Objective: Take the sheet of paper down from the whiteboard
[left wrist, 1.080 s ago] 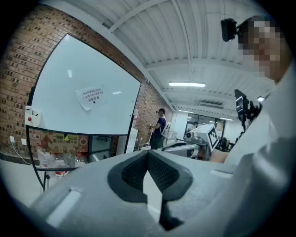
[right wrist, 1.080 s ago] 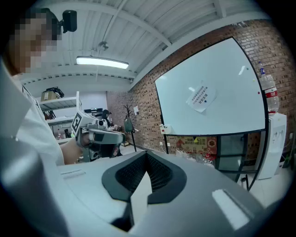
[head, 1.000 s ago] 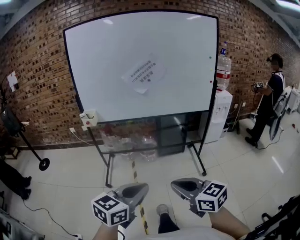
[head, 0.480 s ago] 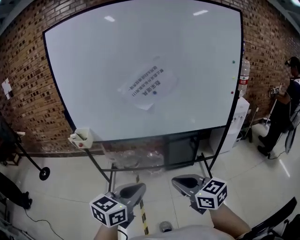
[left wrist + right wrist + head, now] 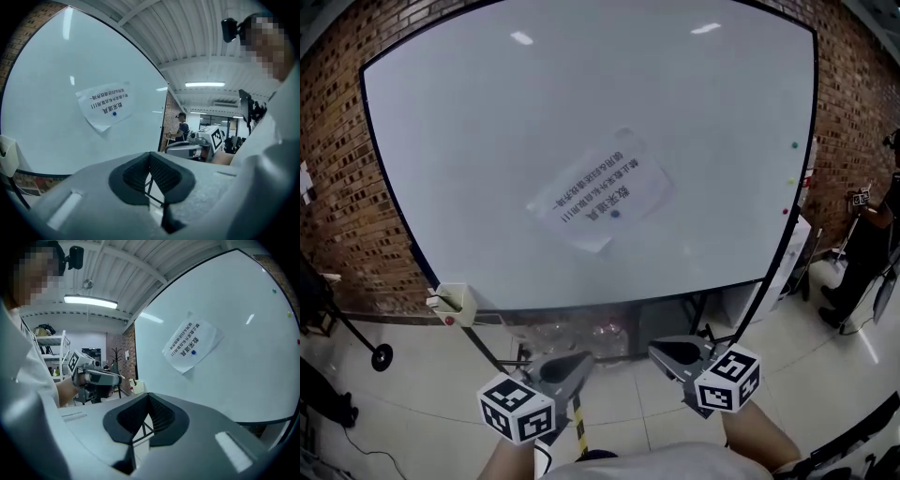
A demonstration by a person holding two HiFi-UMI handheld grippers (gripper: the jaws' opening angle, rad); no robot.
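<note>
White sheet of paper hangs tilted mid-whiteboard, likely pinned by a blue magnet; left tool and right tool closed, empty, well below it: raise, open one, pinch the loose lower corner.

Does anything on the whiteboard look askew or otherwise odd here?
Yes. The sheet of paper hangs tilted on the whiteboard, not square to its edges. It seems to be held only by what looks like one blue magnet, and its lower corner looks folded or lifted off the surface. Nothing else stands out.
</note>
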